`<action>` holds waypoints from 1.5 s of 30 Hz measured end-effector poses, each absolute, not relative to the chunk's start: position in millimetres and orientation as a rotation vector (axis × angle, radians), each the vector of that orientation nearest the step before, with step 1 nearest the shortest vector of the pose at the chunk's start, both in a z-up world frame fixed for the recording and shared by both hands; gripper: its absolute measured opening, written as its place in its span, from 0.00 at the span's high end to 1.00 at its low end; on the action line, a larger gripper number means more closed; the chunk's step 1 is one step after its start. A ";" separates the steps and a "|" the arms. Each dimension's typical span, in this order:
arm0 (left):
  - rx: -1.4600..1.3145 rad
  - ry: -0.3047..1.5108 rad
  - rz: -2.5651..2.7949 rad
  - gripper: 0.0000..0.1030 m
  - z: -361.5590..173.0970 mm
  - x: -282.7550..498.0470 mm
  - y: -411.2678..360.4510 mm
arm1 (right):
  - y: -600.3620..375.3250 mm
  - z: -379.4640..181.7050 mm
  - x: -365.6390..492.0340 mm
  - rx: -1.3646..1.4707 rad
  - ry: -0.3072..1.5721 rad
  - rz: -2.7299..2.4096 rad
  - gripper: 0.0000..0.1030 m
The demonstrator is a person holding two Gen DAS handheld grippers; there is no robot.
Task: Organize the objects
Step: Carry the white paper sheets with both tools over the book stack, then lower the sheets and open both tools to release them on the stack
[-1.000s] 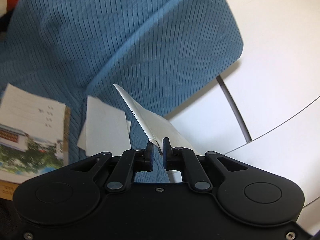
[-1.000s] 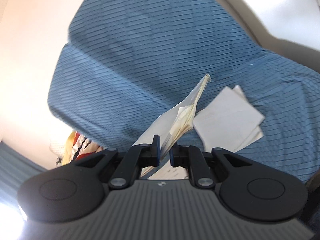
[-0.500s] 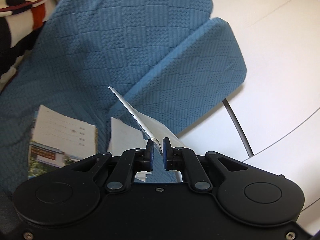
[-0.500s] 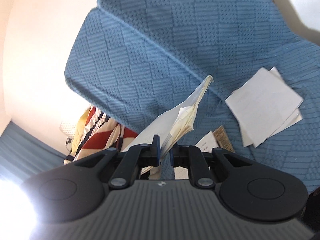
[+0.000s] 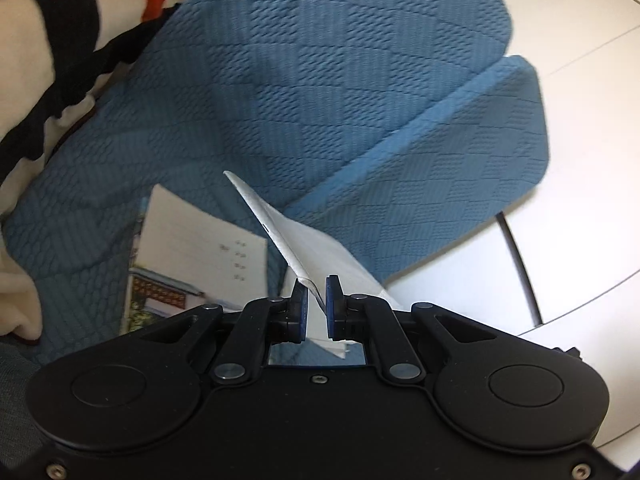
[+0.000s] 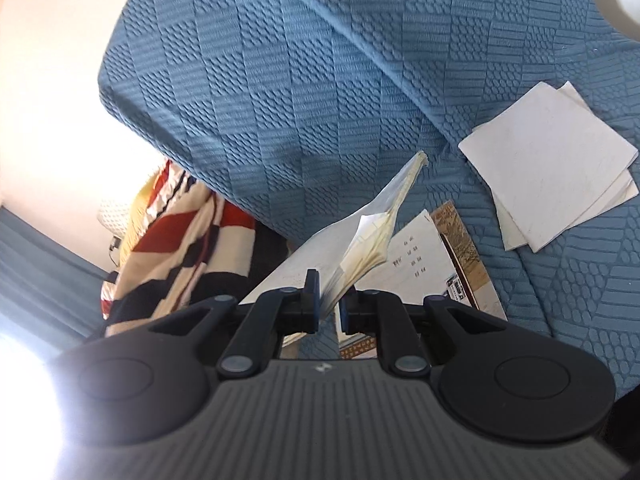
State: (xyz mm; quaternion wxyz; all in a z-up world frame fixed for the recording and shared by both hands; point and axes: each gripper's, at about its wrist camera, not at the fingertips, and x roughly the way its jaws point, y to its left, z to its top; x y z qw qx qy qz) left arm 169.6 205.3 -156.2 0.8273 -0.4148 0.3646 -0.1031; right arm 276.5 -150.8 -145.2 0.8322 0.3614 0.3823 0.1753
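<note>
My left gripper (image 5: 316, 300) is shut on a thin white sheet of paper (image 5: 296, 240) held edge-on above the blue sofa seat (image 5: 280, 100). My right gripper (image 6: 329, 300) is shut on a yellowed booklet (image 6: 372, 236) whose pages fan out, held above the seat. A picture booklet with printed text lies flat on the seat; it shows in the left wrist view (image 5: 192, 256) and in the right wrist view (image 6: 432, 264). A small stack of white papers (image 6: 552, 164) lies on the seat to the right.
A striped red, black and cream blanket (image 5: 60, 40) lies at the left end of the sofa and also shows in the right wrist view (image 6: 180, 240). White tiled floor (image 5: 580, 160) lies past the sofa's right edge. The blue sofa back (image 6: 300, 60) rises behind.
Both grippers have lifted and swung left while still holding their papers. The striped blanket and the picture booklet have come further into view. The white stack has shifted right in the right wrist view.
</note>
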 end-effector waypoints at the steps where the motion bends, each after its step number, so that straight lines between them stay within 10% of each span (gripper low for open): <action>1: -0.884 0.780 -0.214 0.92 -161.6 170.1 207.7 | -148.1 -148.5 277.8 0.757 0.813 0.371 0.87; 26: -0.755 1.040 -0.107 0.93 -248.9 184.5 202.0 | -100.6 -231.5 284.0 0.511 1.024 0.259 0.85; 36: -0.691 1.036 -0.051 0.54 -234.8 173.2 192.8 | -100.8 -227.1 279.6 0.486 1.107 0.237 0.45; 45: -0.599 0.955 -0.079 0.49 -179.6 158.1 173.2 | -115.3 -194.8 263.8 0.459 1.069 0.257 0.45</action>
